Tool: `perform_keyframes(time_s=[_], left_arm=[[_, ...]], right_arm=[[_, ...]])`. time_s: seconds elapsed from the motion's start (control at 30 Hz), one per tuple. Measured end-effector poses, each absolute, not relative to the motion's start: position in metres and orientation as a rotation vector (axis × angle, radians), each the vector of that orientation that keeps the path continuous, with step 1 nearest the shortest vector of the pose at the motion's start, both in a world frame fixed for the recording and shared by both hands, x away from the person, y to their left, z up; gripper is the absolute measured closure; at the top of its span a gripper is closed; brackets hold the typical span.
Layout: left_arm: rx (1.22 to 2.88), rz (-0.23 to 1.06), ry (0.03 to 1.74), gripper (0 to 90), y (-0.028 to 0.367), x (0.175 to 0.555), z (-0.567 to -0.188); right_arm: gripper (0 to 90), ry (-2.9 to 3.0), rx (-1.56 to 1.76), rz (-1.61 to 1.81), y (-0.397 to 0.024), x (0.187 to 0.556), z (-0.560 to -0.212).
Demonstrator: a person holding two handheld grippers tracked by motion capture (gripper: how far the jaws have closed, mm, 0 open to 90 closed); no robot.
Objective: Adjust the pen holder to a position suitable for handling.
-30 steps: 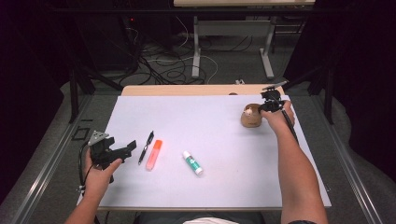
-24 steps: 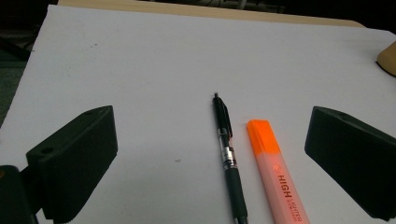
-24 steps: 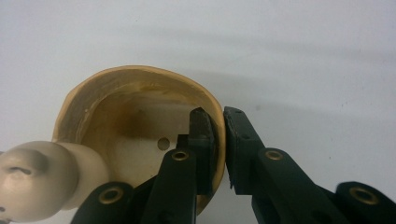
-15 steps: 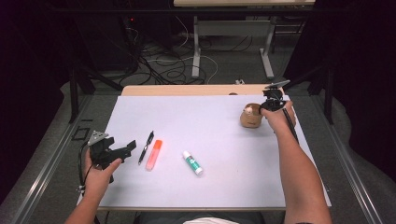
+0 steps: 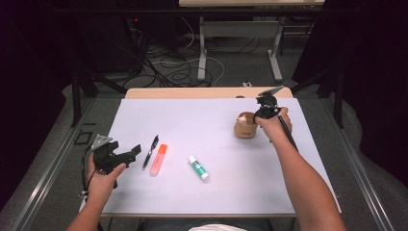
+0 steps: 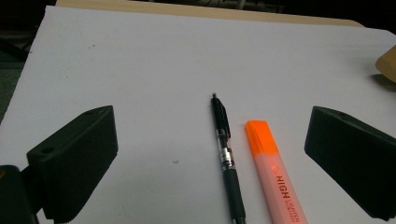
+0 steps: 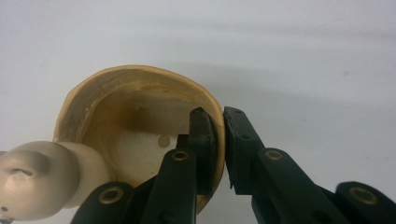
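A tan pot with a cream knob-like figure at its rim sits at the right of the white sheet. My right gripper is shut on the pot's wall, one jaw inside and one outside. At the left, my left gripper hovers open over the sheet, aimed at a black pen and an orange highlighter. In the left gripper view the pen and the highlighter lie ahead between the wide jaws, untouched.
A white and green glue stick lies in the middle of the sheet. A wooden table edge runs along the back. Cables and table legs cover the dark floor beyond. The pot's edge shows far right in the left gripper view.
My right hand has carried the pot to the left and a little nearer. The left hand, pen, highlighter and glue stick have stayed put.
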State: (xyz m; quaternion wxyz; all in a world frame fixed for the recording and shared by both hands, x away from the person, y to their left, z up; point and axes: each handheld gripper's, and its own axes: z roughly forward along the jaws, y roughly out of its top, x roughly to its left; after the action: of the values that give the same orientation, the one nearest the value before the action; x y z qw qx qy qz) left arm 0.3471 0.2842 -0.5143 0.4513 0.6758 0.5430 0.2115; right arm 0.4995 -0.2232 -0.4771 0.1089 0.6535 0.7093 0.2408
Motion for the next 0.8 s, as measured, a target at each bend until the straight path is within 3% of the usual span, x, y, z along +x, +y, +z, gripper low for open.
perform_keyframes(time_s=[0.8], left_arm=[[1.674,0.525,1.334,3.0,0.283,0.347,-0.513]], right_arm=[[83.1,2.275,1.921,0.725,-0.145,0.465,-0.479]])
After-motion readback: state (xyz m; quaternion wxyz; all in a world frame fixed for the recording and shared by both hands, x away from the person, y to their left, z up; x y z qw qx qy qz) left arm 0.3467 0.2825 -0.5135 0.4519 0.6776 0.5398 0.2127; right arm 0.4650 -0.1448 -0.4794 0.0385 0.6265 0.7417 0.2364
